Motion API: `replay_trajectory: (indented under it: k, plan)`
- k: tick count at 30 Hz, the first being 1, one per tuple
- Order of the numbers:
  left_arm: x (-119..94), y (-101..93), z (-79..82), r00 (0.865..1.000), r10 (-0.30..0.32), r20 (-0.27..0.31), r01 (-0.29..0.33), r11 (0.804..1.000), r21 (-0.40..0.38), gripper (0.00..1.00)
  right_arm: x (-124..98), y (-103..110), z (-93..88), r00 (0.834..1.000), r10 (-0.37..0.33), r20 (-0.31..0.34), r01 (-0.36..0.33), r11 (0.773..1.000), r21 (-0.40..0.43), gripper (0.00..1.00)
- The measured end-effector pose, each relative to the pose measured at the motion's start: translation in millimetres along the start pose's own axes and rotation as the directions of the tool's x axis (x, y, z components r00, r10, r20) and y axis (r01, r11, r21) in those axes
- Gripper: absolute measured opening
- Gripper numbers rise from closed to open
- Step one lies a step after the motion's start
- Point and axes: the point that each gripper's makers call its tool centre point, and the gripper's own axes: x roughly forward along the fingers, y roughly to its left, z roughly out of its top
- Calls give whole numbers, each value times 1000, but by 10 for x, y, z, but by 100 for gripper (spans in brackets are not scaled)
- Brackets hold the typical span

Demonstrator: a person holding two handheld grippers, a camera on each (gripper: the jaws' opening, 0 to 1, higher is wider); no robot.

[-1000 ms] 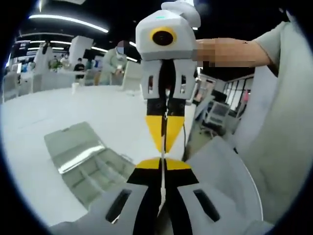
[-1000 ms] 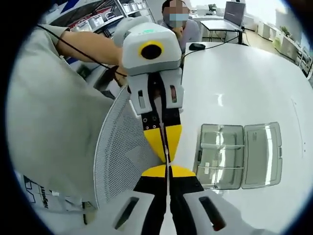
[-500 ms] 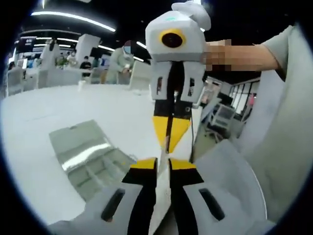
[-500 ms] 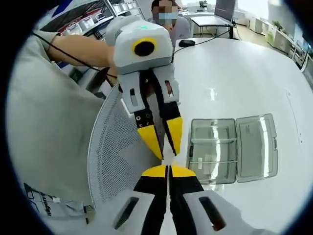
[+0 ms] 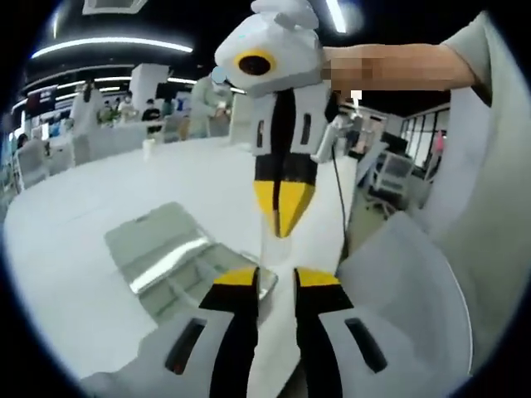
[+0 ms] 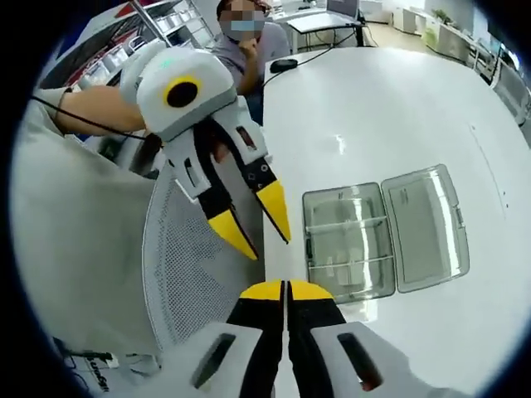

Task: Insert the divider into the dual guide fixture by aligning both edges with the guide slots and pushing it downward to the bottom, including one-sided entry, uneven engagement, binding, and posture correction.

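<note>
Left of the clear fixture (image 6: 348, 240) on the white table (image 6: 398, 108), your left gripper (image 6: 270, 249) now stands with its jaws spread apart. A second ago it was tip to tip with the right gripper (image 6: 285, 288), both pinched on the same thin sheet. It has since let go and drawn off towards the mesh chair back (image 6: 199, 274). Judgement: the handover is complete and the right gripper alone carries the piece. Just left of the fixture and above it, the right gripper's jaws are pressed together. The divider (image 5: 267, 257) seems to hang from its tips as a thin, pale, near-transparent strip seen edge-on; its outline is hard to read. It remains clear of the fixture, whose hinged lid (image 6: 427, 224) lies open to the right. Neither edge has met a guide slot; insertion is not yet begun
</note>
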Motion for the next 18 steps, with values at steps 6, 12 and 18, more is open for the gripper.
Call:
replay_trajectory:
  k: [6,12,18]
  plan:
    - [15,17,46,1000,12,1,-12,1000,20,14,1,-10,29,1000,9,9,-10,999,34,0]
    - [39,25,44,1000,9,-5,-9,1000,29,14,-11,-59,26,1000,6,14,-7,998,69,0]
    - [49,63,29,999,31,-11,-30,999,37,17,-17,-114,8,1000,3,13,-5,990,144,0]
